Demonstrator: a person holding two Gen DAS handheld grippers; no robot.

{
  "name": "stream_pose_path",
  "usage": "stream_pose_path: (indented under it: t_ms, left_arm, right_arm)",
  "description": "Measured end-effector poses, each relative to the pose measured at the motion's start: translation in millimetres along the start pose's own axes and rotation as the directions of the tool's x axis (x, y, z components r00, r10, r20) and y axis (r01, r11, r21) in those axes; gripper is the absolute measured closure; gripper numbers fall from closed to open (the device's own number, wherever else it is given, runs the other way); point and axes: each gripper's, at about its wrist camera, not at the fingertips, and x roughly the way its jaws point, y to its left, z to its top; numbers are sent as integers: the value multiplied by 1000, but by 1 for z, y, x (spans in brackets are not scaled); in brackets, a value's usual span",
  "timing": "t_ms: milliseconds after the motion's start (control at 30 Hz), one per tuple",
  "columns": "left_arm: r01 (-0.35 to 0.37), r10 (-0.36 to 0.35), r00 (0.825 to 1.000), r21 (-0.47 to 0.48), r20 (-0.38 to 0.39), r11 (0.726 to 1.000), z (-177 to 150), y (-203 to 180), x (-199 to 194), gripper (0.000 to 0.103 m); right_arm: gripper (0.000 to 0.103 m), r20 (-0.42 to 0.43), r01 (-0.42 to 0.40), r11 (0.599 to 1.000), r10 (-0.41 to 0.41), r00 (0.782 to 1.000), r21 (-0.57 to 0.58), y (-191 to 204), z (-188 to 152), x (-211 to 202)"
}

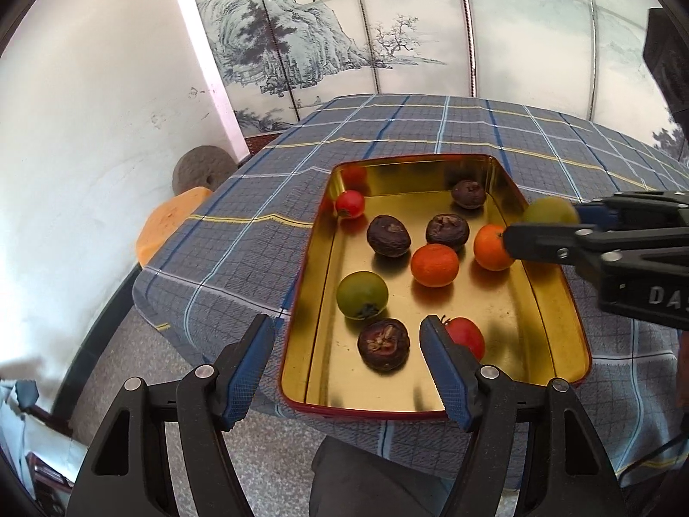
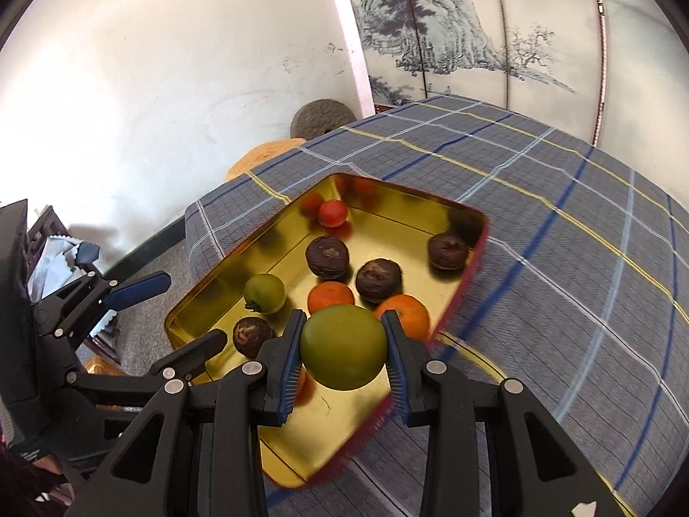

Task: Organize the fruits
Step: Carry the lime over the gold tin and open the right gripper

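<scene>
A gold tin tray [image 1: 508, 344] with a red rim lies on the plaid table. It holds two red tomatoes [image 1: 349, 203], two oranges [image 1: 434, 265], a green fruit [image 1: 361, 294] and several dark brown wrinkled fruits [image 1: 387, 235]. My right gripper [image 2: 343, 323] is shut on a second green fruit [image 2: 342, 353], held above the tray's near right edge [image 2: 336, 422]. In the left wrist view this gripper [image 1: 547, 219] comes in from the right over the tray's rim. My left gripper [image 1: 348, 321] hangs open over the tray's near end, with nothing pressed between its pads.
A blue-grey plaid cloth [image 1: 241, 250] covers the table. An orange stool [image 1: 168, 224] and a round stone disc [image 1: 200, 170] stand by the white wall on the left. A painted screen [image 1: 327, 43] stands behind. A person's dark-clothed leg [image 1: 344, 474] is below the near edge.
</scene>
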Motion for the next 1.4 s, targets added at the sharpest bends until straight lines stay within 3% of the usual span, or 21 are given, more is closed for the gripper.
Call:
stream_pose_path:
  t_ms: [433,867,1200,1400]
  left_arm:
    - [-55,58,997,-67,45,996,-2,19,-6,32]
    - [-4,8,997,-52,83,999,-2,19,-18,32]
    - [18,-13,993,-44,114,999,0,15,-30,32]
    - [12,-6,992,-44,126,999,2,15,-36,32]
  right_arm:
    - [70,-43,-1,1000,1,999,-6,6,4,26]
    - [68,-48,4,1000,-4,999,-6,9,7,37]
    - [67,5,-12,1000,12,1000,-12,11,13,26]
    - [59,65,-13,999,15,998,-35,19,18,5]
